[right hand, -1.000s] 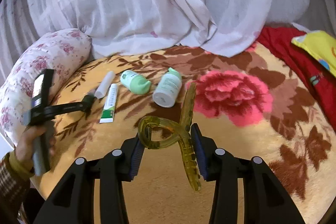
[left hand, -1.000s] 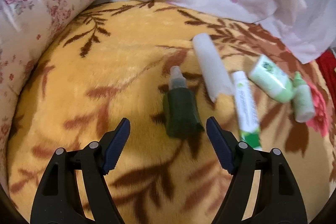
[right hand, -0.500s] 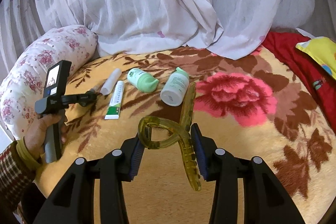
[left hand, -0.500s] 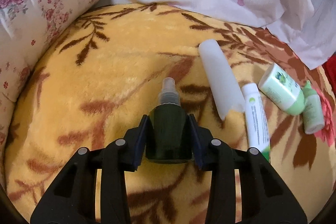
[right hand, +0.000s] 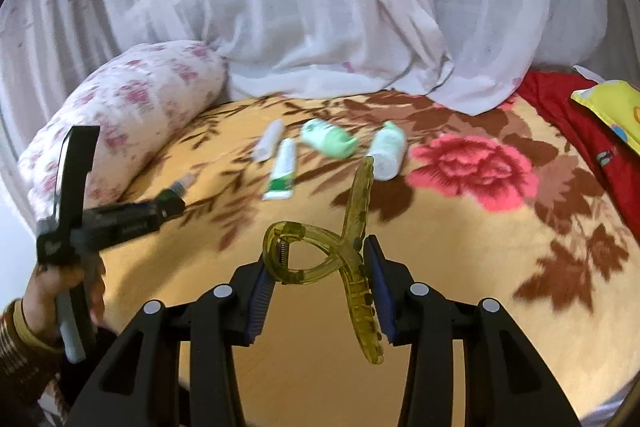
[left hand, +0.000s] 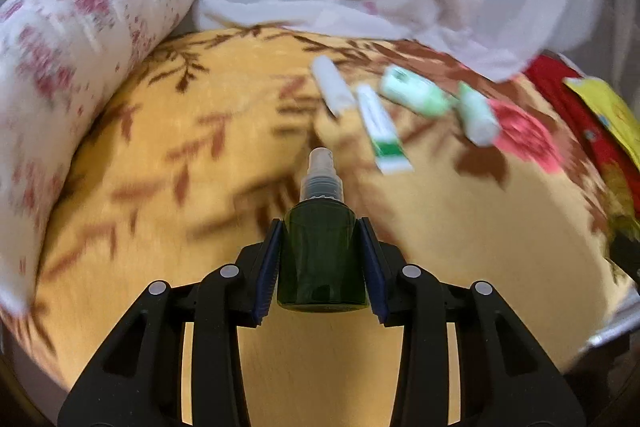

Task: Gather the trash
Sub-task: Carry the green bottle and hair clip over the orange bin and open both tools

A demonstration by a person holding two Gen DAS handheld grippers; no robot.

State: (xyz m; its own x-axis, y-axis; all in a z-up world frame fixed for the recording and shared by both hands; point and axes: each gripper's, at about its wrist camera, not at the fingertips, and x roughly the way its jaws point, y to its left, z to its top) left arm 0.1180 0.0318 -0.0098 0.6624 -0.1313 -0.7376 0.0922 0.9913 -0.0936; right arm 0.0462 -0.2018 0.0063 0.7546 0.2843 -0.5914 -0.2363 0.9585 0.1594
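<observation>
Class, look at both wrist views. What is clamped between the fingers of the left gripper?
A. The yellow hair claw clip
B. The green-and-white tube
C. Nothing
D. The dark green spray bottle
D: in the left wrist view the left gripper has both pads pressed against the dark green spray bottle, nozzle pointing forward, while the green-and-white tube lies on the blanket.

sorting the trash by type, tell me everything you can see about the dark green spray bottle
The dark green spray bottle is small, of translucent-looking plastic, with a clear pump sprayer and nozzle on top. No label shows. It sits clamped between the blue pads of the left gripper, nozzle pointing away from the camera, lifted off the yellow floral blanket. Only the pads touch it.
</observation>
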